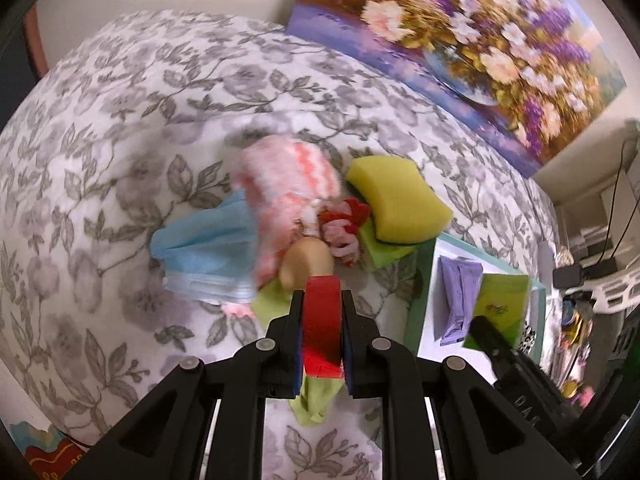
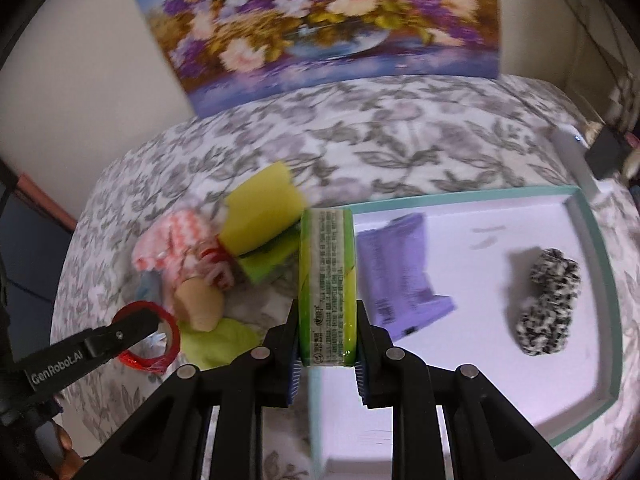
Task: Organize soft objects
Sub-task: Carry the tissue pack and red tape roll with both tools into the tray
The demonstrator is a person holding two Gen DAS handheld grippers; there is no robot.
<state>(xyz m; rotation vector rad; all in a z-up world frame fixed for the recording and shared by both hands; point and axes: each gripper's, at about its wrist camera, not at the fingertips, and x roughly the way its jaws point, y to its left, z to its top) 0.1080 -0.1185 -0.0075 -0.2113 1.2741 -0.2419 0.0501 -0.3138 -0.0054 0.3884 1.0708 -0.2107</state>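
My left gripper (image 1: 322,300) is shut on a red ring-shaped band (image 1: 321,324), held above a green cloth (image 1: 316,398); it also shows in the right wrist view (image 2: 146,330). My right gripper (image 2: 326,312) is shut on a green tissue pack (image 2: 326,280) over the left wall of the teal-rimmed tray (image 2: 592,280). A purple pack (image 2: 400,276) and a black-and-white scrunchie (image 2: 548,304) lie in the tray. On the bed lie a yellow sponge (image 1: 396,200), pink fluffy cloth (image 1: 288,184), blue masks (image 1: 204,252), a beige puff (image 1: 308,264) and a red-pink scrunchie (image 1: 344,224).
The floral bedspread (image 1: 120,120) covers the whole surface. A flower painting (image 2: 320,28) leans on the wall behind. The tray (image 1: 424,292) sits at the bed's right side; cluttered furniture and cables (image 1: 592,264) lie beyond it.
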